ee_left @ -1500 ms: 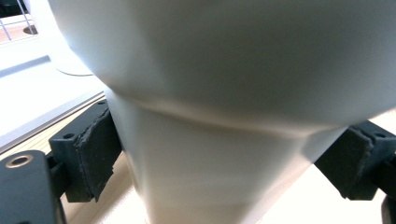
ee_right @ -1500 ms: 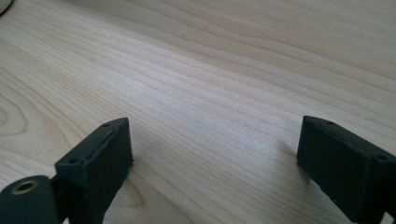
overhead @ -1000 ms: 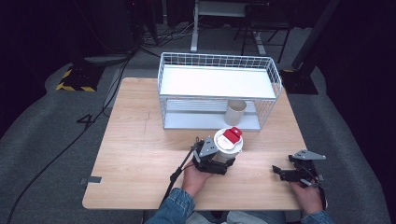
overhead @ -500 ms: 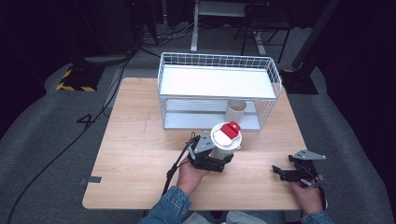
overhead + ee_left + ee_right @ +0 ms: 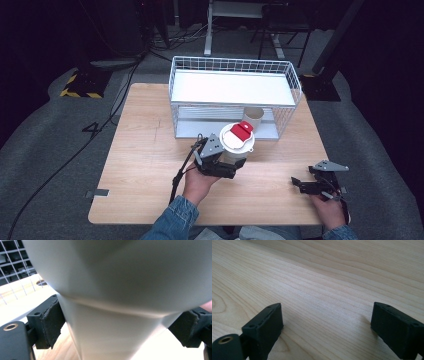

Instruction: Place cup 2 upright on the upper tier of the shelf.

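Observation:
A white cup with a white lid and a red tab (image 5: pixel 238 137) hangs above the table in front of the wire rack, and my left gripper (image 5: pixel 225 162) is shut on its lower body. Seen from the left gripper view, the cup's white wall (image 5: pixel 120 290) stands huge between the two black pads (image 5: pixel 51 321), which press on its narrow part. Over at the table's right front corner my right gripper (image 5: pixel 300 183) rests low and open. Its jaws (image 5: pixel 327 332) stand apart over bare wood with nothing between them.
A white wire rack (image 5: pixel 232 97) with a white upper shelf stands at the back middle of the wooden table (image 5: pixel 145 160). On its lower level stands a beige cup (image 5: pixel 253 119). The rack's mesh (image 5: pixel 15 270) shows behind the held cup.
My left gripper has risen with the white cup and drawn closer to the rack. The right gripper has stayed where it was.

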Demonstrator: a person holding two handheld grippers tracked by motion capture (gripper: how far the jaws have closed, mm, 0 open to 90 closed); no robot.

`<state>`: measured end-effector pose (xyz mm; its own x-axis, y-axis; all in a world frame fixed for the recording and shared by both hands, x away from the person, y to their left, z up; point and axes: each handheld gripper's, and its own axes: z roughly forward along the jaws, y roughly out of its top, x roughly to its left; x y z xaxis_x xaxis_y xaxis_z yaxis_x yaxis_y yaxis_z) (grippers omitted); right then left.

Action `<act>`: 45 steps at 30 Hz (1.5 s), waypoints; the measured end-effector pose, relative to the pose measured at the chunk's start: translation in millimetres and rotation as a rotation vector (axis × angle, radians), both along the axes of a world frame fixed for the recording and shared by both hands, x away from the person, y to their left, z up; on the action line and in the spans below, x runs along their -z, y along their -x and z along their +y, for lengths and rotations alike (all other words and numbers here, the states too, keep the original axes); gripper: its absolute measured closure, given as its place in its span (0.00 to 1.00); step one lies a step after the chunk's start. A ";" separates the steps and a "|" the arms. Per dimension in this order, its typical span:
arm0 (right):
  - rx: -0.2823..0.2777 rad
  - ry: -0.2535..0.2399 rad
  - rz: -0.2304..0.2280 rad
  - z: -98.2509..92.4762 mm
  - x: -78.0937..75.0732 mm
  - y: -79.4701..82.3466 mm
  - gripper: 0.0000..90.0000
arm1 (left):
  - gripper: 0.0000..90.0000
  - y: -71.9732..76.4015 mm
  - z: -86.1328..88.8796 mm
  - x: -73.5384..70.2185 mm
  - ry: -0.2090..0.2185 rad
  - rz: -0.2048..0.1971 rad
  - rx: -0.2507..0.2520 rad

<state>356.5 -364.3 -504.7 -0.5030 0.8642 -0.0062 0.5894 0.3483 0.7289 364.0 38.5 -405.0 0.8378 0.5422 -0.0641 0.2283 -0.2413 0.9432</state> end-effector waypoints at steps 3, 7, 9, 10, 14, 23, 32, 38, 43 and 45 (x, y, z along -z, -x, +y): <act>0.000 0.000 0.000 0.0 0.0 0.0 0.12 | 0.13 -1.1 3.5 -8.8 -0.005 0.001 0.003; 0.000 0.001 -0.001 0.0 0.0 0.0 0.12 | 0.13 -3.6 8.1 -20.8 -0.007 -0.003 0.001; -0.001 0.000 0.000 -0.1 0.0 0.0 0.12 | 0.13 -4.6 10.3 -26.6 -0.008 -0.012 0.002; -0.001 0.000 0.000 0.0 0.0 0.0 0.12 | 0.13 -4.7 11.3 -29.5 -0.009 -0.014 0.002; -0.001 0.000 0.000 0.0 0.0 0.0 0.12 | 0.13 -5.9 13.6 -39.4 -0.014 -0.025 0.003; 0.002 0.001 -0.001 0.3 0.0 0.5 0.13 | 0.13 -12.3 15.2 -57.3 -0.028 -0.020 0.011; 0.007 -0.001 0.000 1.8 0.0 0.8 0.13 | 0.13 -26.5 19.5 -76.2 -0.022 -0.014 0.006; 0.008 0.000 0.000 2.0 0.0 0.8 0.13 | 0.13 -36.0 23.2 -89.3 -0.010 -0.034 0.000; 0.011 0.001 0.000 2.6 0.0 0.7 0.13 | 0.13 -43.0 27.0 -101.5 -0.004 -0.046 -0.016; 0.011 0.001 0.000 2.6 0.0 0.7 0.13 | 0.13 -45.8 28.3 -106.6 0.004 -0.049 -0.019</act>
